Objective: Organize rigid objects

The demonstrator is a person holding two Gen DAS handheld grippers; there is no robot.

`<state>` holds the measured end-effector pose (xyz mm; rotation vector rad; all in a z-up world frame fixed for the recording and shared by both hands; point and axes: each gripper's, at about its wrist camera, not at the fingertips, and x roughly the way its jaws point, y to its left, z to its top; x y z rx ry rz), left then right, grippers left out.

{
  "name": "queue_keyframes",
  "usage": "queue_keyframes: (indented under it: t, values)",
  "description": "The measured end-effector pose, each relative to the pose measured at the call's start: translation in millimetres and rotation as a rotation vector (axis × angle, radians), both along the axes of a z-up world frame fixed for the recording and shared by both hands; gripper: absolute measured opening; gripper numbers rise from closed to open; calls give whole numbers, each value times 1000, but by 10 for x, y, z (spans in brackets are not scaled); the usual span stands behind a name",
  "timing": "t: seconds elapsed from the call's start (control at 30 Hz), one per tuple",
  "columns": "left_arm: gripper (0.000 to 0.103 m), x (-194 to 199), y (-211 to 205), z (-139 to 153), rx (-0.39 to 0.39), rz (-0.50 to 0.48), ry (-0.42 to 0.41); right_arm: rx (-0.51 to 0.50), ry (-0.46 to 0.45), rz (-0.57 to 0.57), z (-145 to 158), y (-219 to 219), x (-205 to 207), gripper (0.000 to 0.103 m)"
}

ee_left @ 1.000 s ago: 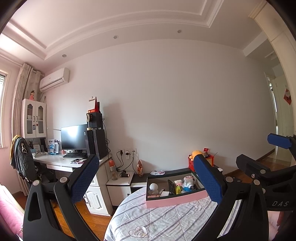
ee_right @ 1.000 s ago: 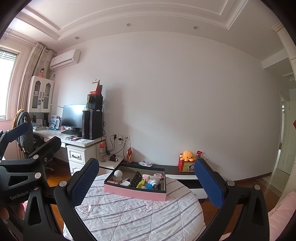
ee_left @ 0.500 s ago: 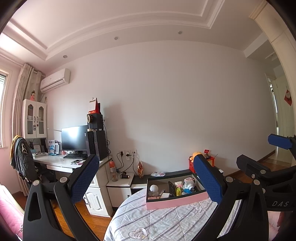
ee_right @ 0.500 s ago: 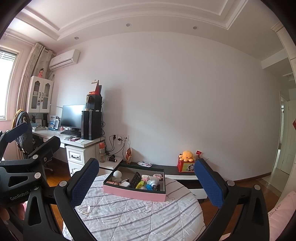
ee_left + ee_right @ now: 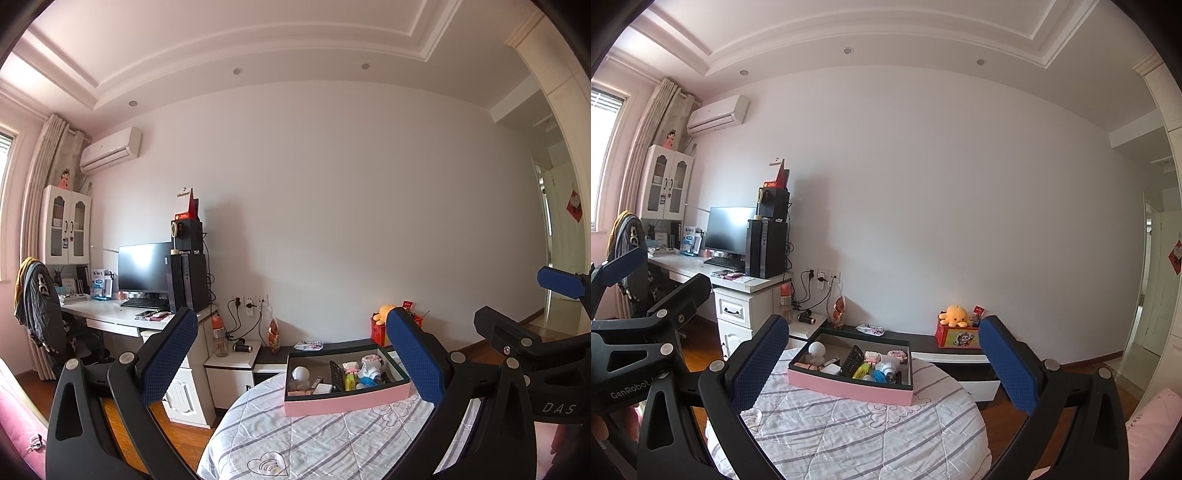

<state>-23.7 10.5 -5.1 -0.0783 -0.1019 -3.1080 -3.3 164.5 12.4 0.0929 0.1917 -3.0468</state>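
Both the left tongs [image 5: 291, 363] and right tongs [image 5: 882, 363] gape empty, well short of the pink box [image 5: 849, 386], whose small hard items look light, best pinched across their narrow sides.

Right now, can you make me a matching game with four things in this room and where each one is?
Things:
1. orange plush toy
2. pink box
3. doll
4. monitor

Places:
A. on the round table with the striped cloth
B. on top of the white cabinet
C. on the white desk
D. on the red box by the wall

Pairs: 1-D, 2-A, 3-B, 4-C
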Motion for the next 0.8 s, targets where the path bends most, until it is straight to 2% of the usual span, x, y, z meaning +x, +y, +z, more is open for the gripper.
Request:
queue_keyframes:
  t: [0.33, 0.8]
  values:
    - [103, -17, 46, -3, -1, 0, 23, -16, 22, -25, 5, 34, 36, 103]
    - [103, -66, 46, -50, -6, 19, 24, -99, 45, -95, -87, 36, 36, 103]
